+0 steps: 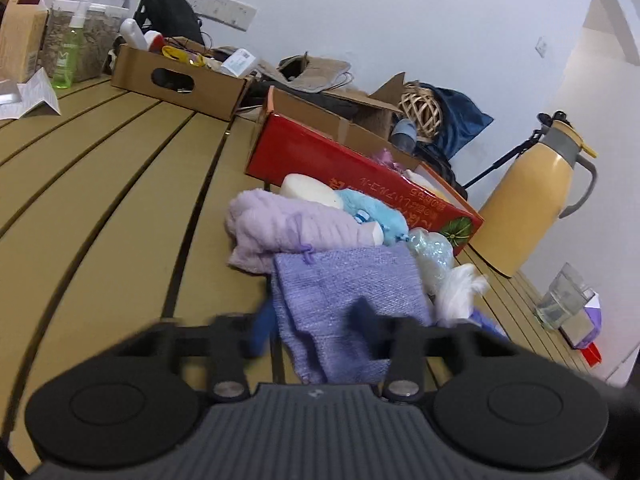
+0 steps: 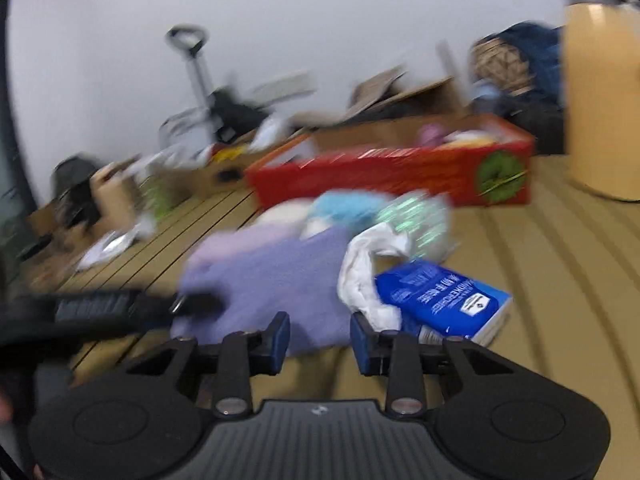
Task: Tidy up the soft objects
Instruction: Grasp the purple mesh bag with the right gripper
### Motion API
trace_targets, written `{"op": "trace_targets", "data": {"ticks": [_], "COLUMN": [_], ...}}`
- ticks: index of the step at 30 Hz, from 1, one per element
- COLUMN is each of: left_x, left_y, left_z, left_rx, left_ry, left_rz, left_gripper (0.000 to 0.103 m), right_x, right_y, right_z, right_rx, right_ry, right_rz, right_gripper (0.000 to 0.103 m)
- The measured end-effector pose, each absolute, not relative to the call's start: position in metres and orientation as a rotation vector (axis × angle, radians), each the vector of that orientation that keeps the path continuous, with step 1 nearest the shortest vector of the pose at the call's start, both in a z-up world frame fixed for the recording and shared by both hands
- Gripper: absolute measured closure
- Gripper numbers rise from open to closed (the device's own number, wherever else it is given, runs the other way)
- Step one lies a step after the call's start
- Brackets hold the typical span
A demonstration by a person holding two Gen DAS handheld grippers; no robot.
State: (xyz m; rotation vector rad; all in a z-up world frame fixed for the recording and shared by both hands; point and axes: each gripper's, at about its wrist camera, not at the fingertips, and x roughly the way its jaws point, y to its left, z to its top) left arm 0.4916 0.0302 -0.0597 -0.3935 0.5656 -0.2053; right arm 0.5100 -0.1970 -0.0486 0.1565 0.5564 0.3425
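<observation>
A pile of soft things lies on the slatted table in front of a red open box [image 1: 360,184] [image 2: 400,172]. A purple knit cloth [image 1: 344,292] [image 2: 276,280] lies nearest, with a lilac towel [image 1: 280,228], a white sponge [image 1: 308,190], a light blue plush [image 1: 376,208] and a shiny mesh puff [image 1: 430,248] [image 2: 416,220] behind it. My left gripper [image 1: 312,324] is open, its fingers either side of the purple cloth's near edge. My right gripper [image 2: 320,338] is open and empty just short of the cloth. The left gripper shows blurred in the right wrist view [image 2: 132,304].
A white cloth [image 2: 368,276] and a blue tissue pack [image 2: 444,300] lie right of the pile. A yellow thermos jug [image 1: 536,200] [image 2: 600,92] stands at the right. A brown cardboard box [image 1: 176,76], bottles and clutter line the back wall. A glass [image 1: 560,300] stands far right.
</observation>
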Motion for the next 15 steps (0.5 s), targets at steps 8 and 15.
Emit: {"op": "trace_targets", "data": {"ticks": [8, 15], "left_x": [0.493, 0.494], "left_y": [0.040, 0.042], "left_z": [-0.066, -0.066], "left_rx": [-0.453, -0.506], "left_ry": [0.555, 0.547], "left_rz": [-0.198, -0.285], "left_gripper": [0.088, 0.053], "right_x": [0.547, 0.575], "right_y": [-0.206, -0.230], "right_z": [-0.044, -0.059], "right_rx": [0.169, 0.399], "right_ry": [0.588, 0.698], "right_rz": [0.402, 0.537], "right_gripper": [0.048, 0.067]}}
